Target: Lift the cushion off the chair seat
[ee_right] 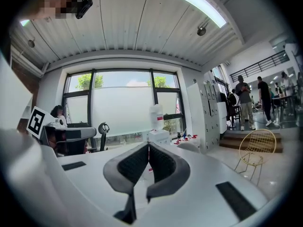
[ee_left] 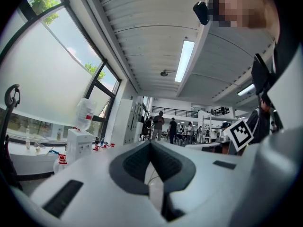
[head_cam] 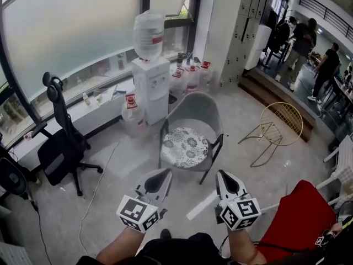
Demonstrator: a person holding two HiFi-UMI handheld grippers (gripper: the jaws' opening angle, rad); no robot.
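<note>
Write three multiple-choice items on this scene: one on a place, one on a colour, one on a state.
1. Where does the cushion lie?
A on the grey chair seat
B on the floor
C on the black office chair

2. What colour is the wire chair?
A red
B gold
C blue

3. How do the right gripper jaws stand?
A wide apart
B shut on the cushion
C together, empty

1 A: the head view shows it flat on that seat.
2 B: its wires are golden.
3 C: the pads meet with nothing between them.

The cushion [head_cam: 186,146] lies on the chair [head_cam: 194,108] seat, water dispenser [head_cam: 151,87] behind, wire chair [head_cam: 280,123] to its right.
</note>
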